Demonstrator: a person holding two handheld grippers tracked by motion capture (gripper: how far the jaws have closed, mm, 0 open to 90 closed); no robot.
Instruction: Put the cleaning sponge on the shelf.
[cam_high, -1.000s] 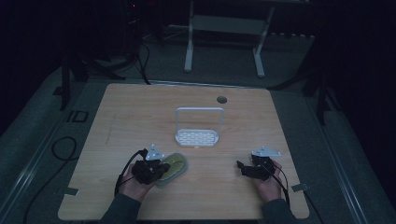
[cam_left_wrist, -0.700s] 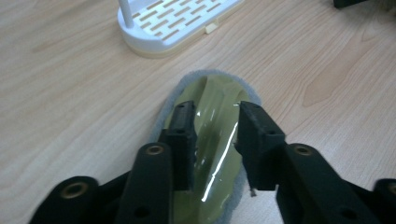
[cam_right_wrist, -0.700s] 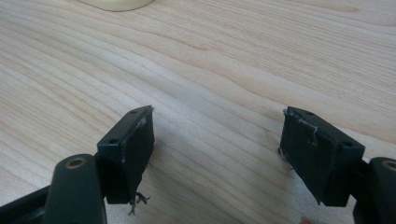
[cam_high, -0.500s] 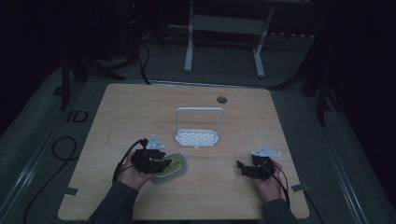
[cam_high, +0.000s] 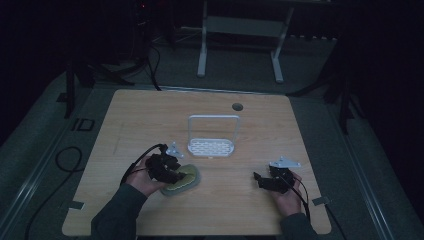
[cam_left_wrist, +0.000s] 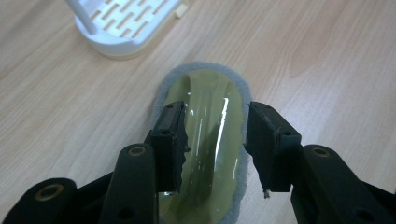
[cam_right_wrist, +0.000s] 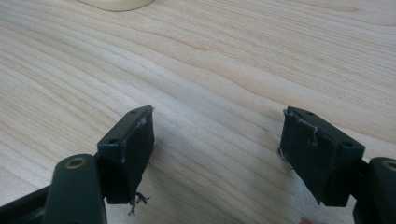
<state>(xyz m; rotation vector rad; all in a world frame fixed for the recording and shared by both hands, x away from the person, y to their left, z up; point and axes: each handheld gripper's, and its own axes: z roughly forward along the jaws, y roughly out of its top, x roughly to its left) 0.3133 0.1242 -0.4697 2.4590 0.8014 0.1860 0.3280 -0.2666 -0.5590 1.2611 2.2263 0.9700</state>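
The left gripper (cam_left_wrist: 212, 149) is hovering low over an oval dish (cam_left_wrist: 208, 140) with a grey rim and a glossy olive-green inside, which is lying flat on the wooden table (cam_high: 125, 130), near the front edge on the person's left side. Its jaws are standing partly open on both sides of the dish and are not yet pressing it, so I judge the grasp is only being prepared. Just behind the dish, a white slotted rack (cam_high: 210, 147) with a tall wire frame is standing empty; nothing is sitting in its slots. The dish is also holding nothing. Probably the dish belongs in this rack, and lifting and placing are still left. The right gripper (cam_right_wrist: 217, 154) is waiting well apart, with jaws wide and holding nothing.
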